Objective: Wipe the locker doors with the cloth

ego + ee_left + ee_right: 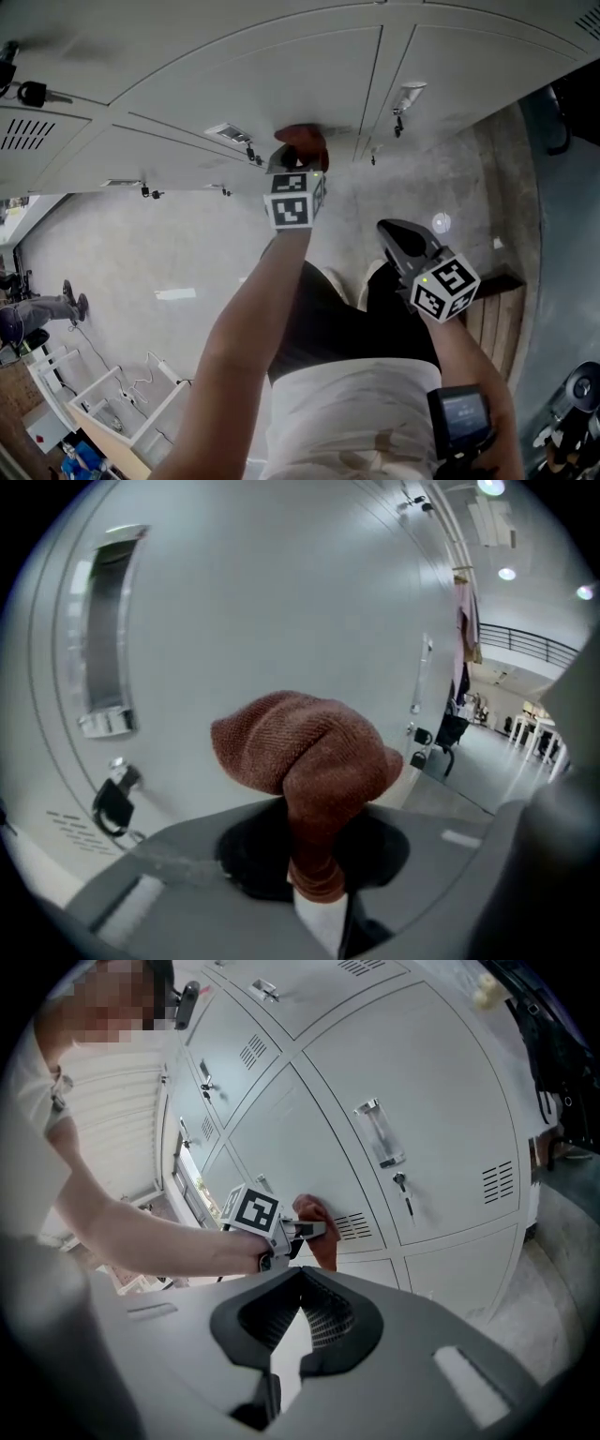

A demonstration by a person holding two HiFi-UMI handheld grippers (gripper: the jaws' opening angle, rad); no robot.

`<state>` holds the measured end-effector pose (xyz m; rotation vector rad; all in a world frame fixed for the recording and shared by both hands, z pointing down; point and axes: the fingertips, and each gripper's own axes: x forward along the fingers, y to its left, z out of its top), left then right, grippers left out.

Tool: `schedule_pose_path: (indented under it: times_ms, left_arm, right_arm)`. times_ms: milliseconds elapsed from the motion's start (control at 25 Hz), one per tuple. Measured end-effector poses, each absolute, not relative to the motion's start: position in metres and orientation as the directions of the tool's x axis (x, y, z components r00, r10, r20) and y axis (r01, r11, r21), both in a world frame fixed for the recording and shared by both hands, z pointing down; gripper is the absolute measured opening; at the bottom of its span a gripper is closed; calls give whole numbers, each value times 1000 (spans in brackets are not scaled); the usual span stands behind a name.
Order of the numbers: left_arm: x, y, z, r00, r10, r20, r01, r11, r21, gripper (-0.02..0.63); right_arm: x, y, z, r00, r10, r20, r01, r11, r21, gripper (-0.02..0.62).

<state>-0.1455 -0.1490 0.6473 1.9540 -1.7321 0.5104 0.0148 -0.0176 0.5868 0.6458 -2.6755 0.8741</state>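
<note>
Arm [251,323] outstretched, cloth [302,138] in left claw [298,159]

White T-shirt [347,417], black shorts [319,323], a black screen unit [459,419] strapped on; black-and-white marker cubes [292,199] crown the grey left gripper [298,156] and right gripper [391,232].

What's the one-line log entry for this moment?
phase: wipe | left gripper: shut on cloth, against locker door | right gripper: fingers together, empty, off door

The cloth [309,752] is rust-brown with a fine ribbed weave; the locker doors [234,84] are pale grey; the floor [187,244] is mottled grey.
</note>
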Motion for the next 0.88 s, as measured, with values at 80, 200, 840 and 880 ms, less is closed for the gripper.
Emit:
schedule_pose_path:
  times_ms: [80, 200, 840, 880]
  left_arm:
    - [-167, -140, 653, 90, -816, 570, -991, -16, 135, 86]
    - [-193, -130, 658, 38, -816, 577, -988, 56, 143, 86]
    - [-223, -115, 670, -57, -794, 605, -964, 201, 174, 86]
    - [-219, -117, 671, -55, -793, 607, -968, 192, 163, 84]
  right_arm:
    - [13, -18, 584, -874, -327, 359, -476, 720, -504, 8]
    - [13, -21, 583, -877, -324, 355, -471, 724, -504, 8]
    - [-5, -28, 578, -896, -305, 324, -436, 743, -508, 8]
    - [-3, -29, 579, -895, -306, 323, -437, 740, -510, 8]
